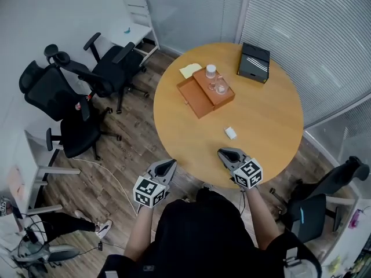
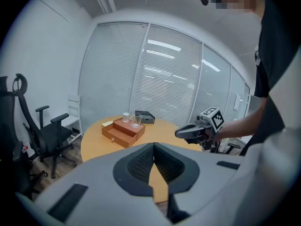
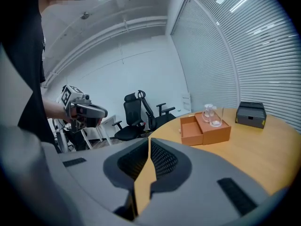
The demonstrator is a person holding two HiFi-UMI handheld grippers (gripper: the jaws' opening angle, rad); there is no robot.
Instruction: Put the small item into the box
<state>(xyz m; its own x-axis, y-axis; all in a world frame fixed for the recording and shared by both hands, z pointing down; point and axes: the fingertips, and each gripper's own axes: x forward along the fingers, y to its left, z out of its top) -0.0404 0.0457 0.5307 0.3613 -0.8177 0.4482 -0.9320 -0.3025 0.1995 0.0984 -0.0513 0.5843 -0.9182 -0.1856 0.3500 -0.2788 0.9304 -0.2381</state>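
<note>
A small white item lies on the round wooden table, nearer the front edge. Farther back stands an orange box with its drawer pulled open to the left; two clear glasses stand on its lid. My right gripper hovers over the table's front edge, just short of the white item, jaws shut and empty. My left gripper hangs off the table's front left edge, its jaws closed tip to tip with nothing held. In the right gripper view the box is ahead to the right.
A black case sits at the table's far side and a yellow note lies behind the orange box. Black office chairs stand left of the table, another chair at the right. Window blinds curve behind.
</note>
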